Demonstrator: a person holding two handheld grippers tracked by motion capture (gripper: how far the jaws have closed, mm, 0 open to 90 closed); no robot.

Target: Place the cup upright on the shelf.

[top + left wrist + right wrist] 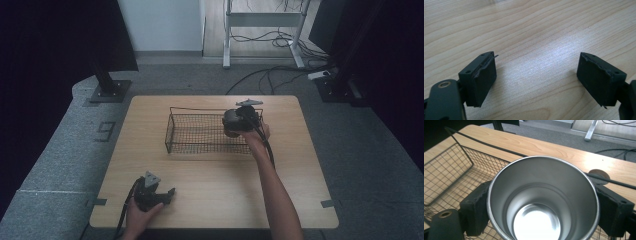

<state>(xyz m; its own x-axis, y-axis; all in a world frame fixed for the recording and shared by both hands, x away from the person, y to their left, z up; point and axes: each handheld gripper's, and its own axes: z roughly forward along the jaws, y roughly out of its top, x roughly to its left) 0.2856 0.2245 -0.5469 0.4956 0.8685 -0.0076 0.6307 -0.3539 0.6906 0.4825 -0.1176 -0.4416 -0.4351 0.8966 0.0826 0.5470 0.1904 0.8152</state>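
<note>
From the high view I have the right gripper point(235, 122) out over the right end of the black wire basket point(200, 131), which sits on the far half of the wooden table point(210, 175). In the right gripper view its two black jaws are pressed against opposite sides of a metal cup point(542, 200), so I am holding it clamped. The cup is bare brushed steel, round and open-topped, with a thin rolled rim; I am looking straight into it, and the walls taper down to a bright, shiny flat bottom that throws back the light. It appears empty inside. Around and beneath it I see the basket's fine mesh and its dark top wire, so the cup hangs over the basket's interior; whether it touches the mesh I cannot tell. My left gripper point(167, 194) rests near the table's front left corner, well apart from the basket, its jaws spread wide over bare wood grain.
</note>
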